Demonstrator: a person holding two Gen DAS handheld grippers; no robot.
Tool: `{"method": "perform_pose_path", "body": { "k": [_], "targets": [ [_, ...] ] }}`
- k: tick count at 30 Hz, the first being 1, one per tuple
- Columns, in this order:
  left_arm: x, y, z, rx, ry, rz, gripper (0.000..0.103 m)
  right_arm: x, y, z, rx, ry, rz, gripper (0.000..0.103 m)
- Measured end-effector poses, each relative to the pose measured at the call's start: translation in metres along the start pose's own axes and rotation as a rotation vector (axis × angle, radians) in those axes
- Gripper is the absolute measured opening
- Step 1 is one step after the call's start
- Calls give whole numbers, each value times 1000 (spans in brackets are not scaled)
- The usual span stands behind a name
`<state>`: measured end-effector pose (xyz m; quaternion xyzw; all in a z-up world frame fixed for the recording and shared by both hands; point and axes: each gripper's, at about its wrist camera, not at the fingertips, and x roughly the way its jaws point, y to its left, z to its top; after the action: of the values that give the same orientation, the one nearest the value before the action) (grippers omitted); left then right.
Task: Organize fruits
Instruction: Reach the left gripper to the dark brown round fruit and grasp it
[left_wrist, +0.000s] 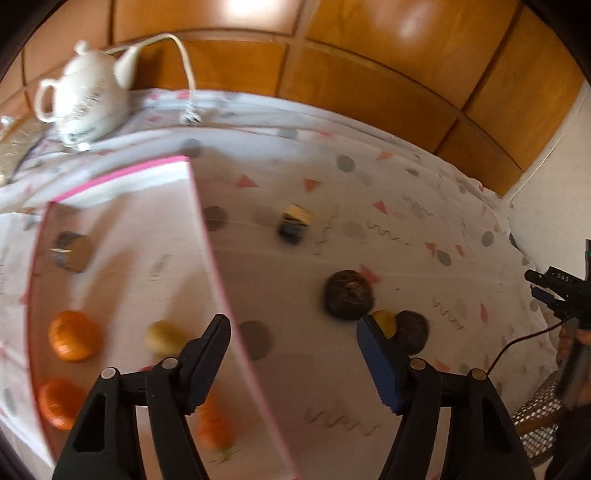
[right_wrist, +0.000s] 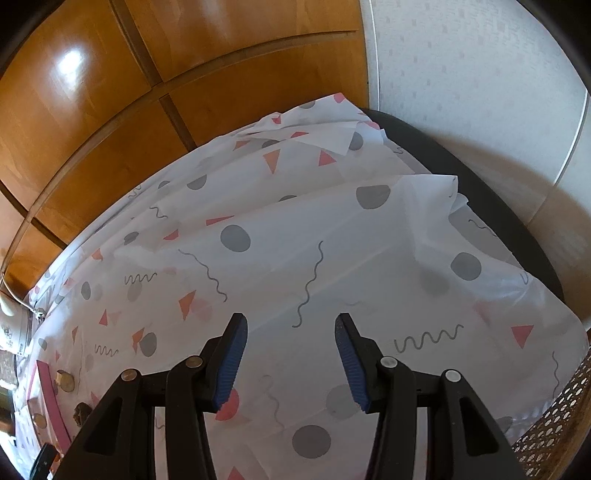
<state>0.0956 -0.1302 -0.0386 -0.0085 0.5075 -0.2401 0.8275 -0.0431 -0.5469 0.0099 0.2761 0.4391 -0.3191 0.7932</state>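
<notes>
While both grippers gape empty, left gripper (left_wrist: 293, 328) hangs over tray (left_wrist: 207, 236) edge, oranges (left_wrist: 74, 339) to its left; right gripper (right_wrist: 291, 328) over cloth (right_wrist: 295, 240)

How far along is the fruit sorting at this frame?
Partly done. The clear pink-rimmed tray already holds three orange fruits and a yellowish one. Nothing is in hand: left gripper and right gripper are open. Two dark fruits and a small yellow one remain on the tablecloth.
</notes>
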Motion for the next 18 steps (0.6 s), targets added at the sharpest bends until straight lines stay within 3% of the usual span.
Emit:
{"method": "perform_pose_path", "body": {
  "k": [6, 11, 15, 18],
  "targets": [
    [36, -11, 15, -73, 95, -80, 57, 1, 6, -2, -29, 7, 10, 50],
    [56, -16, 28, -139, 128, -108, 57, 3, 7, -1, -33, 19, 20, 50],
    [71, -21, 31, -150, 149, -69, 67, 4, 10, -2, -42, 26, 24, 50],
    [76, -29, 30, -106, 130, -46, 69, 5, 10, -2, -45, 28, 27, 50]
  ]
}}
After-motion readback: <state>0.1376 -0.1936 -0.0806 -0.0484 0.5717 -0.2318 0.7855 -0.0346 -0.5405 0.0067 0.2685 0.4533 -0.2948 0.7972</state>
